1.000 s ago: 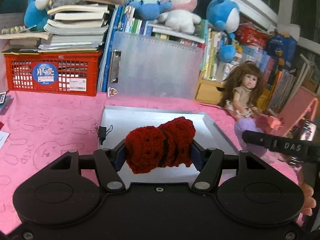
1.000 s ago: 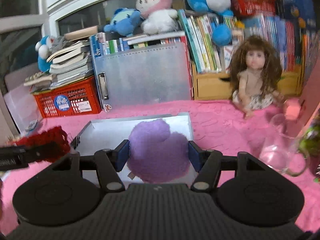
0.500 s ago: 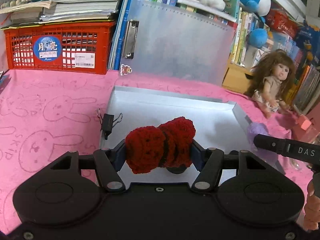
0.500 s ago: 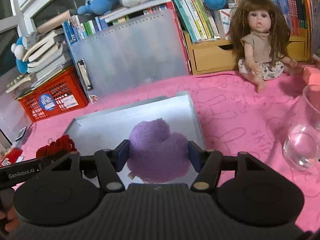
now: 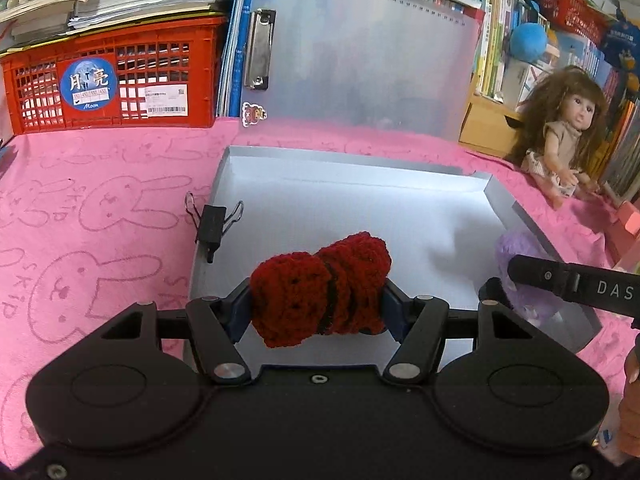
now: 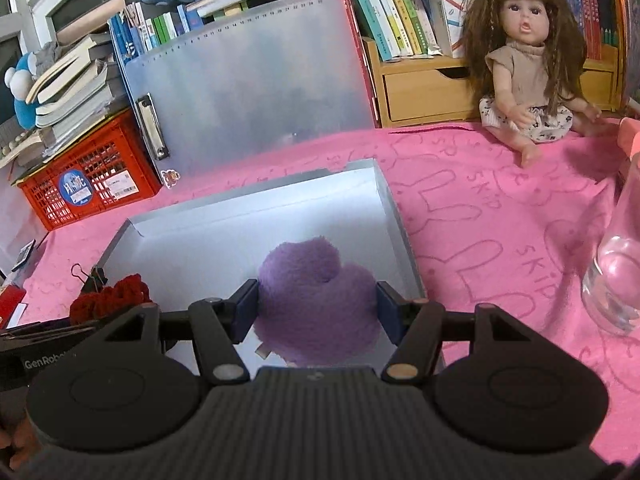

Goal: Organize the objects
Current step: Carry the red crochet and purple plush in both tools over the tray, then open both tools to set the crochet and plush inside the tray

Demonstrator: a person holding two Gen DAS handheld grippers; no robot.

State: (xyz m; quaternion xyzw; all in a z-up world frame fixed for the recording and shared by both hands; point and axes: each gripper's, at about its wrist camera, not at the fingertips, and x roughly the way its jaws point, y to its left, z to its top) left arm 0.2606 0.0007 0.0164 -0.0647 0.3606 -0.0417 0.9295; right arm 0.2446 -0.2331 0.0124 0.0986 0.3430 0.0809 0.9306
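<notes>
Above the near half of the shallow grey tray (image 5: 360,184), the left gripper (image 5: 318,304) is closed on a dark red crocheted piece (image 5: 320,288), its 2 blue-padded fingers (image 5: 238,312) pressing in from either side. The red piece hangs over the tray's inner floor, close to the near left edge; whether it touches the floor cannot be told. A black binder clip (image 5: 211,226) sits on the tray's left rim. To the right, the right gripper (image 6: 316,308) is clamped on a purple fluffy ball (image 6: 316,300), which bulges between its 2 fingers over the tray's near right part, next to the right wall. In the left wrist view the purple ball (image 5: 516,264) shows beside that wall, partly hidden by the other tool's black bar.

The tray lies on a bench covered with a pink cloth (image 5: 100,208) printed with rabbit outlines. Behind the tray a translucent clipboard (image 5: 360,52) stands upright against a row of books (image 6: 384,12). Left of it is a red plastic crate (image 5: 112,80) with stacked books on top. A long-haired doll (image 6: 520,64) sits on the cloth to the right, in front of a small wooden drawer unit (image 6: 424,88). A clear glass jug (image 6: 616,272) stands on the cloth at the far right, well apart from the tray.
</notes>
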